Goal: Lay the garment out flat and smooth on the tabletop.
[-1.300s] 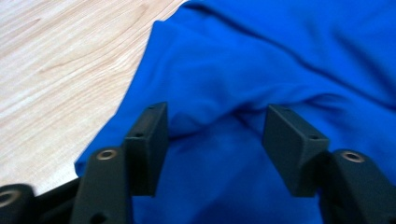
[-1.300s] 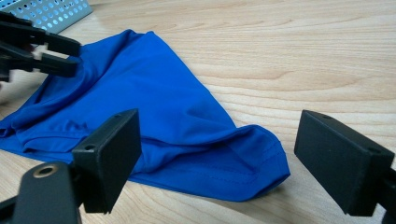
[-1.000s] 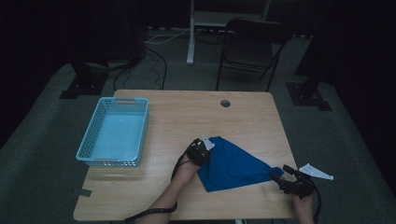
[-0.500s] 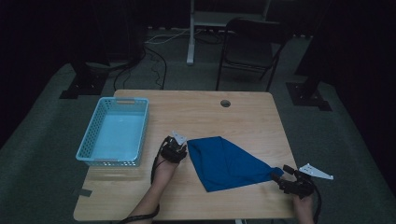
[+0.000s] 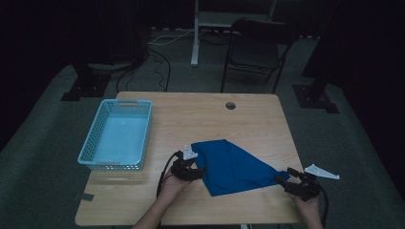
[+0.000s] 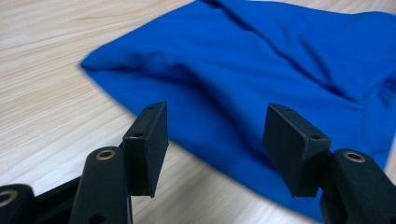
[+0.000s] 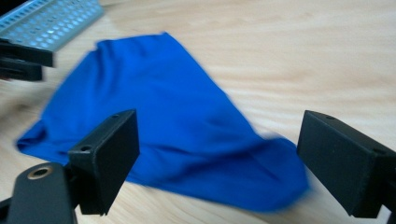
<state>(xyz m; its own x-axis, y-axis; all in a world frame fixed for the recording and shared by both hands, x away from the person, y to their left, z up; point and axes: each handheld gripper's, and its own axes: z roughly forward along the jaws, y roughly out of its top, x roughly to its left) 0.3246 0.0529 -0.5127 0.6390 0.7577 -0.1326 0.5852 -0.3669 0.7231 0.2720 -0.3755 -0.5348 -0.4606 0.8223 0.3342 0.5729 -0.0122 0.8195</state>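
A blue cloth (image 5: pixel 234 166) lies flat on the wooden table (image 5: pixel 205 119), folded into a rough triangle that tapers toward the right. My left gripper (image 5: pixel 192 171) sits at the cloth's left edge, open, its jaws straddling the cloth's (image 6: pixel 261 79) near edge with nothing pinched. At the cloth's narrow right tip my right gripper (image 5: pixel 292 180) is open too. In the right gripper view the cloth (image 7: pixel 154 121) spreads out ahead of the wide-apart jaws, its tip lying between them.
A light blue plastic basket (image 5: pixel 117 134) stands on the table's left side, its corner (image 7: pixel 46 18) seen in the right gripper view. A round cable hole (image 5: pixel 230 105) is near the far edge. A folding chair (image 5: pixel 258 43) stands behind the table.
My left gripper moved left off the cloth, then came back to its left edge. The cloth's left side has spread flatter. My right gripper stayed at the right tip.
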